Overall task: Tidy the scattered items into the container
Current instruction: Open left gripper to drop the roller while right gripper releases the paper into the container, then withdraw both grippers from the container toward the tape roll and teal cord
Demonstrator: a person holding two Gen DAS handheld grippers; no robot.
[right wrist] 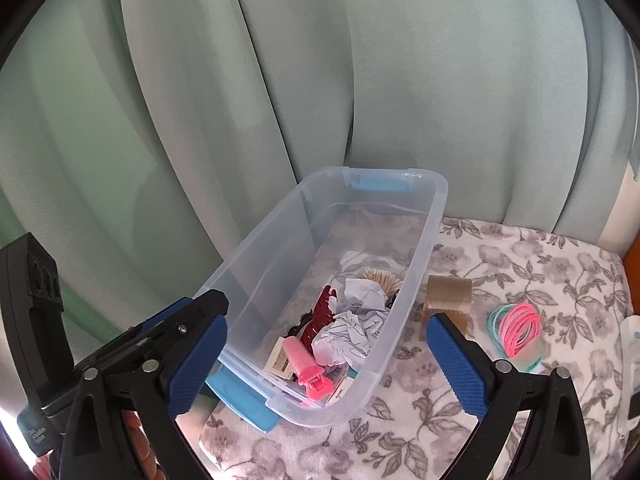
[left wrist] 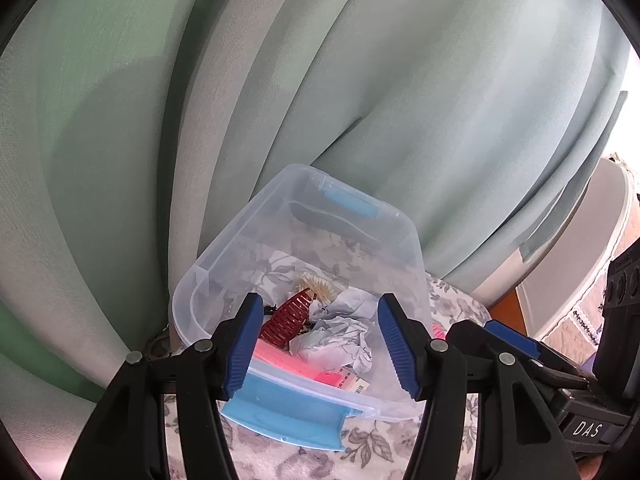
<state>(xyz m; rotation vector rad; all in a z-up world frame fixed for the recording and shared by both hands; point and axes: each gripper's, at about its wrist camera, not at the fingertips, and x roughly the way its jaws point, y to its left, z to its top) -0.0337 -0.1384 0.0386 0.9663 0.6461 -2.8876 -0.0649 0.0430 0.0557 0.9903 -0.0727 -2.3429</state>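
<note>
Left wrist view: the left gripper (left wrist: 320, 344) hangs over the near end of a clear plastic storage bin (left wrist: 400, 240), its blue-padded tongs spread wide and pinching nothing. The bin's long axis runs away from the camera toward the pale green curtain (left wrist: 400, 80), with a blue latch handle (left wrist: 288, 412) at the near end. Inside, toward the near end, lie a dark red hair claw (left wrist: 286, 316), crumpled paper (left wrist: 340, 340), a pink hair clip (left wrist: 292, 362) and a bundle of cotton swabs (left wrist: 320, 286). The bin sits on a grey floral blanket (left wrist: 360, 452). The right gripper's fingers (left wrist: 516, 338) show just right of the bin.

Right wrist view: the right gripper (right wrist: 324, 364) is also spread wide and holds nothing, straddling the bin's near right corner (right wrist: 280, 264). Here the bin points up and slightly right toward the curtain (right wrist: 440, 80), near the floral blanket's (right wrist: 520, 264) left edge. Only this view shows what is outside the bin: a roll of brown packing tape (right wrist: 448, 294) just beside its right wall, and a bunch of pink and teal hair ties (right wrist: 518, 330) farther right, well apart from the bin. It also shows a white box (right wrist: 280, 360) beside the pink clip (right wrist: 306, 364), the red claw (right wrist: 320, 314) and the paper (right wrist: 352, 332).
</note>
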